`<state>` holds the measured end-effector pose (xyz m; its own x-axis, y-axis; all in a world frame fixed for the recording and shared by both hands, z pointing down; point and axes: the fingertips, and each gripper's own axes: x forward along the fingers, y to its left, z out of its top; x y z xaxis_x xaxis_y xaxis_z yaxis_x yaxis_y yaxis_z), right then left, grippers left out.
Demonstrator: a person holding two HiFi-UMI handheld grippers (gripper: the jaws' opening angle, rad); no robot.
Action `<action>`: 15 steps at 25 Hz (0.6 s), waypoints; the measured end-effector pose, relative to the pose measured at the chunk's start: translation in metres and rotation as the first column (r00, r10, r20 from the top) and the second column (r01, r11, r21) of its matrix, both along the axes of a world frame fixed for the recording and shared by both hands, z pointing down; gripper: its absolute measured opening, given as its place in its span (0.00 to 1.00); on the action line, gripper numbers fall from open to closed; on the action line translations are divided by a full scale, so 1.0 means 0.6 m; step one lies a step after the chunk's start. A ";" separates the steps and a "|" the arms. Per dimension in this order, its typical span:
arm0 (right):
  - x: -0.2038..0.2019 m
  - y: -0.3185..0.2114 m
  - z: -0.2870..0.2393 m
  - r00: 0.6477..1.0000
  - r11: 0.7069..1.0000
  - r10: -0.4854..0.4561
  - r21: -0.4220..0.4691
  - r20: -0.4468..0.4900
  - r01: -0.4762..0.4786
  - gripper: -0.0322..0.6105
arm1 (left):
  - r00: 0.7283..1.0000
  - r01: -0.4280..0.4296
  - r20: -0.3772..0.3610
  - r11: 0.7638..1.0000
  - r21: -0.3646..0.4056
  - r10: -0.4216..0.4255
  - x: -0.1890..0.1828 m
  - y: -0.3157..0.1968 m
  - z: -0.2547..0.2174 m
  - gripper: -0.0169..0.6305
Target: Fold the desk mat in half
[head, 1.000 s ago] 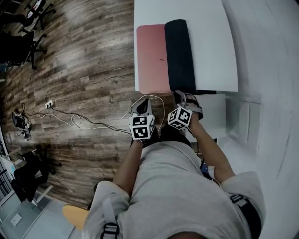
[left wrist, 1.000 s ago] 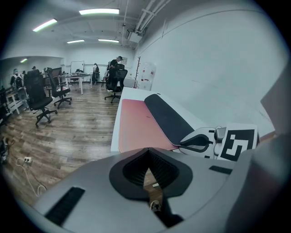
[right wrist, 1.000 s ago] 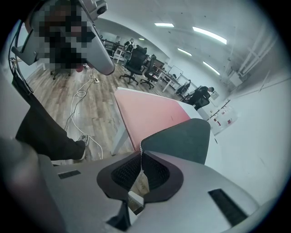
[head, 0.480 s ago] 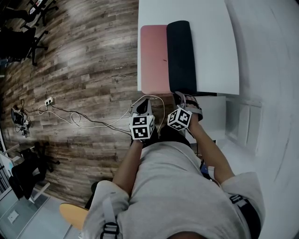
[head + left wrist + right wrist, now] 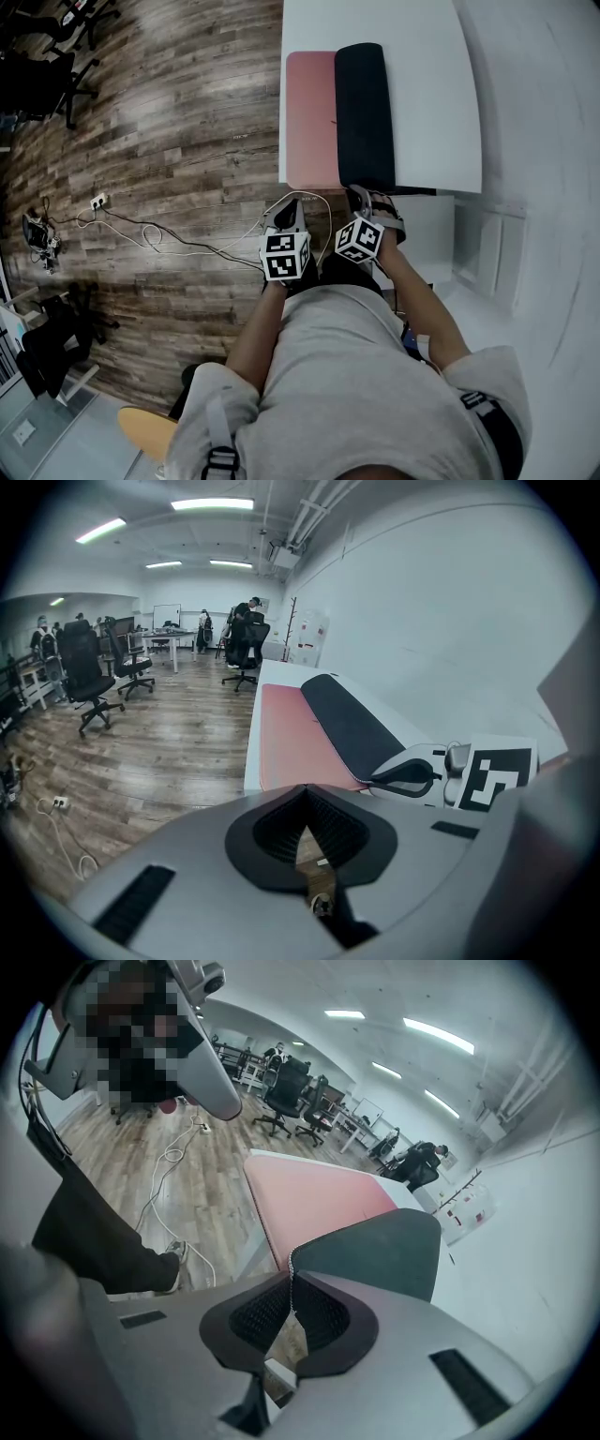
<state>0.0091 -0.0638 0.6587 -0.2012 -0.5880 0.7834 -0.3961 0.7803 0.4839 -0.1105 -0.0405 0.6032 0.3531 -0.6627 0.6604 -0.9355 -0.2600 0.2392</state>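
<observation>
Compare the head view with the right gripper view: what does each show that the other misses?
Only the head view shows the mat end to end and the marker cubes on both tools. Only the right gripper view shows the right tool shut on the mat's stitched edge. Both show the pink face, the dark underside folded over it, and the white table.

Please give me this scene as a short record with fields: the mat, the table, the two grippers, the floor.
mat: desk mat on the table, pink face showing on the left, dark flap turned over on the right
table: white table
left gripper: left gripper off the table's near edge, fingers together, empty
right gripper: right gripper at the mat's near end, fingers shut on the dark flap's corner
floor: wood, with cables
</observation>
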 end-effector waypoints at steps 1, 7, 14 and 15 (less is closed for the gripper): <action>-0.001 0.001 -0.001 1.000 1.000 0.000 -0.001 0.000 0.000 0.13 | 1.000 0.001 0.000 1.000 0.000 -0.001 -0.001 0.000 -0.001 0.04; -0.008 0.001 -0.003 1.000 1.000 -0.010 -0.003 0.001 0.010 0.13 | 1.000 0.006 0.000 1.000 0.000 -0.006 -0.005 0.000 -0.004 0.04; -0.019 0.007 0.001 1.000 1.000 -0.021 -0.006 0.002 0.021 0.13 | 1.000 0.017 0.002 1.000 -0.001 -0.017 -0.019 0.006 0.000 0.04; -0.021 0.007 0.000 1.000 1.000 -0.023 -0.006 0.001 0.023 0.13 | 1.000 0.019 0.001 1.000 -0.001 -0.019 -0.020 0.005 -0.001 0.04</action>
